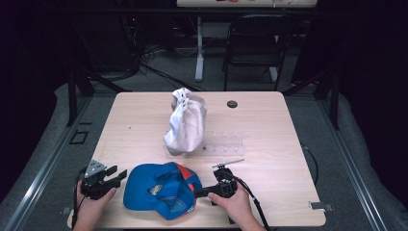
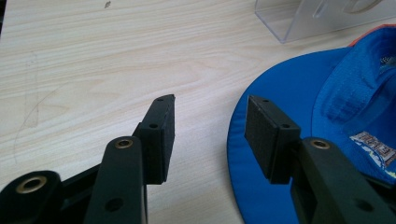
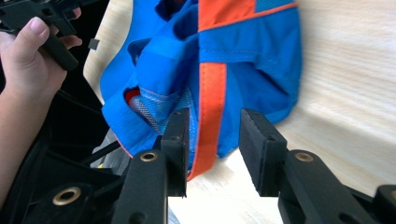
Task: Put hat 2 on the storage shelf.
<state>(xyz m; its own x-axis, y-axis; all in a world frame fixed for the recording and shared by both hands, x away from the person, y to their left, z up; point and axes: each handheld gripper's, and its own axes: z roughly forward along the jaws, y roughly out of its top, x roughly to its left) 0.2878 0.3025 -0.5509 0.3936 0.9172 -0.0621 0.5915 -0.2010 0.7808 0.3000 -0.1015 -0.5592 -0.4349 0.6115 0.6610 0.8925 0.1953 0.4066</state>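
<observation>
While your right gripper (image 3: pixel 212 149) straddles the orange-trimmed edge of the blue cap (image 1: pixel 159 190), jaws open and not yet pressing, you are at the grasp; next, close on that edge. Your left gripper (image 2: pixel 210 135) waits open beside the brim. It lies upside down at the table's (image 1: pixel 269 125) near edge.

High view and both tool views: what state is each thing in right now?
Blue cap: upside down on the table's near edge, inside showing.
White cap: propped upright on the clear stand.
Left tool: open, jaws at the blue cap's brim, nothing gripped.
Right tool: open, the blue cap's orange strip between its jaws, not pinched.
</observation>
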